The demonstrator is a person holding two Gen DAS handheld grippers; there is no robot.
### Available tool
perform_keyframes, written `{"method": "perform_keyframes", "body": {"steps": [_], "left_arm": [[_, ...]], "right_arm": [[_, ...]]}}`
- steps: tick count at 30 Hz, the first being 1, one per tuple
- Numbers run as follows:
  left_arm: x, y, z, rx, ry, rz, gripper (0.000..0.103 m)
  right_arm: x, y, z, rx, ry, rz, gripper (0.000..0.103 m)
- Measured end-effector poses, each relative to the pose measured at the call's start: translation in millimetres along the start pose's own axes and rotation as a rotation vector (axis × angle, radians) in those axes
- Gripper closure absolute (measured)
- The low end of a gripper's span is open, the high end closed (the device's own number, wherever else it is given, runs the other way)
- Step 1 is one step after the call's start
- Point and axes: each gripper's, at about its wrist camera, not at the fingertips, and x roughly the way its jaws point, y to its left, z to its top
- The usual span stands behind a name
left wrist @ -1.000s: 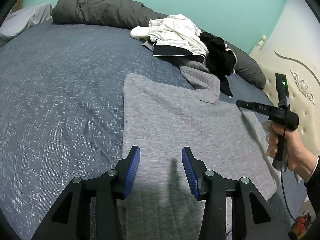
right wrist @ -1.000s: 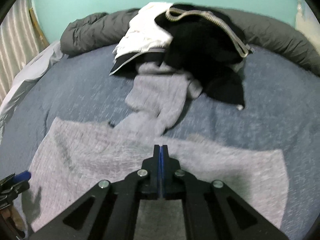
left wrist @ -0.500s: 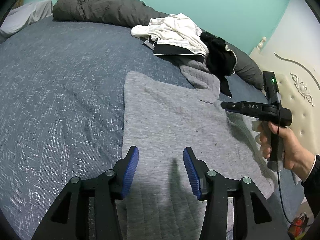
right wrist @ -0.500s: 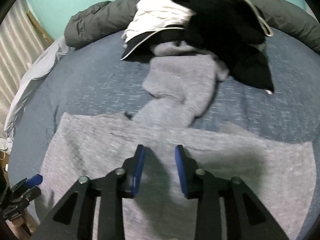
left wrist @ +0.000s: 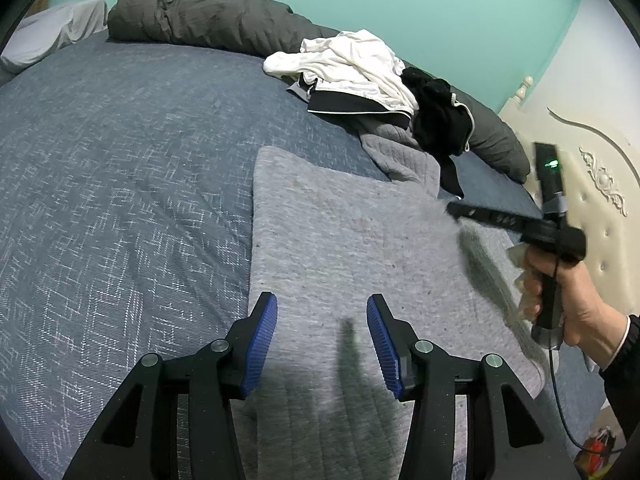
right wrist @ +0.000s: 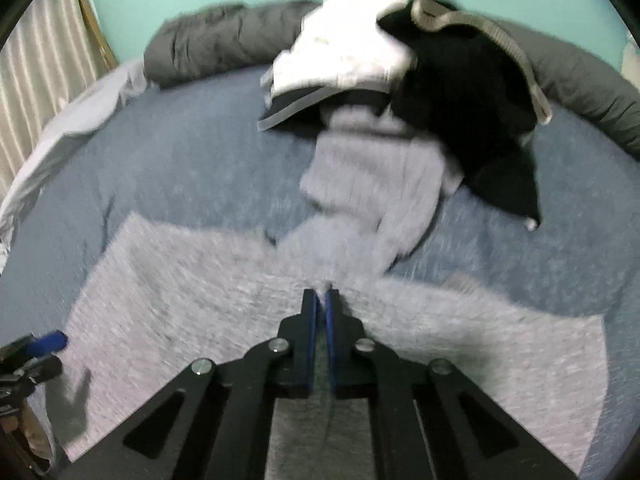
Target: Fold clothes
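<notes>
A grey quilted garment [left wrist: 352, 240] lies spread flat on the blue bedcover [left wrist: 120, 160]. Its sleeve [left wrist: 400, 156] runs up under a pile of clothes. My left gripper [left wrist: 322, 320] hovers open over the garment's near end, close to its left edge, with nothing between the blue pads. My right gripper [right wrist: 322, 296] is down at the middle of the garment [right wrist: 180, 300], just below the sleeve [right wrist: 372, 200], its pads closed on a small ridge of the grey fabric. In the left wrist view the right gripper [left wrist: 454, 210], held by a hand [left wrist: 568, 300], reaches in from the right.
A white garment [left wrist: 352, 60] and a black one [left wrist: 436, 120] are heaped on the sleeve's far end. A dark grey duvet [left wrist: 200, 12] lines the far edge beneath the teal wall. A pale pillow [left wrist: 52, 32] lies far left and a cream headboard [left wrist: 592, 168] stands at the right.
The right gripper was shut a second ago, opened while moving in over the garment, and has now closed on the fabric. The left gripper has barely moved.
</notes>
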Motion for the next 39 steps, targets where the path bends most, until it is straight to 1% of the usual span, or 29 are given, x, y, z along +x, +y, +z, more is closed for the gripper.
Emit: {"method": "perform_keyframes", "body": {"steps": [2, 3, 5, 7, 10, 11, 13, 14, 17, 20, 23, 25, 26, 27, 30, 32, 33, 34, 35, 36, 37, 39], "left_arm": [[-0.2, 0.1, 0.1, -0.001, -0.001, 0.001, 0.052], [0.1, -0.1, 0.0, 0.000, 0.000, 0.003, 0.052], [0.6, -0.5, -0.1, 0.002, 0.001, 0.005, 0.052], [1.3, -0.6, -0.2, 0.002, 0.003, 0.008, 0.052], [2.0, 2.6, 0.1, -0.004, 0.004, 0.010, 0.052], [2.2, 4.0, 0.4, -0.007, 0.004, 0.011, 0.052], [3.1, 7.2, 0.4, -0.012, 0.007, 0.015, 0.052], [3.6, 9.2, 0.4, -0.015, 0.008, 0.018, 0.052], [5.6, 15.5, -0.1, -0.030, 0.016, 0.027, 0.052], [9.4, 22.9, -1.4, -0.052, 0.037, 0.030, 0.052], [12.8, 28.0, -3.9, -0.071, 0.058, 0.026, 0.052], [15.5, 29.6, -5.8, -0.074, 0.075, 0.023, 0.052], [16.6, 29.9, -6.7, -0.073, 0.082, 0.023, 0.052], [17.4, 30.1, -7.2, -0.072, 0.087, 0.022, 0.052], [20.1, 30.0, -8.5, -0.065, 0.093, 0.022, 0.052], [21.5, 30.1, -10.0, -0.061, 0.095, 0.021, 0.053], [21.8, 30.0, -10.5, -0.059, 0.095, 0.019, 0.055], [22.1, 30.1, -11.0, -0.058, 0.095, 0.017, 0.056], [22.6, 30.2, -11.4, -0.056, 0.097, 0.013, 0.060], [23.2, 30.1, -11.9, -0.054, 0.098, 0.008, 0.066], [24.2, 30.0, -12.6, -0.053, 0.102, 0.002, 0.069], [25.1, 29.1, -13.8, -0.048, 0.105, 0.006, 0.075]], "right_arm": [[-8.8, 2.9, 7.2, -0.025, -0.049, -0.017, 0.099], [-9.2, 4.5, 9.1, -0.036, -0.058, -0.021, 0.099], [1.7, 7.1, 11.6, -0.049, -0.040, -0.035, 0.099], [21.4, 8.2, 11.1, -0.040, 0.006, -0.050, 0.099], [50.1, -2.2, 0.9, 0.023, 0.122, -0.043, 0.098], [53.4, -6.6, -0.1, 0.057, 0.130, -0.029, 0.098], [43.4, -16.5, 1.9, 0.115, 0.069, 0.007, 0.096], [34.3, -22.9, 4.2, 0.133, 0.031, 0.012, 0.095], [9.4, -47.8, 9.8, 0.165, -0.032, -0.026, 0.093], [-11.3, -78.3, 10.2, 0.186, -0.039, -0.076, 0.088], [-23.8, -106.8, -0.6, 0.221, 0.000, -0.110, 0.083], [-30.7, -127.7, -14.7, 0.262, 0.032, -0.144, 0.069], [-34.0, -140.1, -23.5, 0.288, 0.035, -0.157, 0.063], [-37.5, -151.7, -32.1, 0.314, 0.038, -0.169, 0.062], [-43.4, -178.6, -53.6, 0.392, 0.054, -0.189, 0.062], [-42.3, -187.1, -61.4, 0.414, 0.054, -0.165, 0.062], [-41.0, -190.1, -64.5, 0.422, 0.053, -0.148, 0.063], [-39.4, -191.0, -66.1, 0.425, 0.051, -0.127, 0.072], [-38.3, -191.1, -67.2, 0.423, 0.049, -0.112, 0.086], [-38.9, -187.5, -65.9, 0.398, 0.043, -0.128, 0.087], [-39.6, -183.9, -64.6, 0.374, 0.037, -0.143, 0.091], [-42.2, -178.9, -61.5, 0.332, 0.018, -0.187, 0.095]]}}
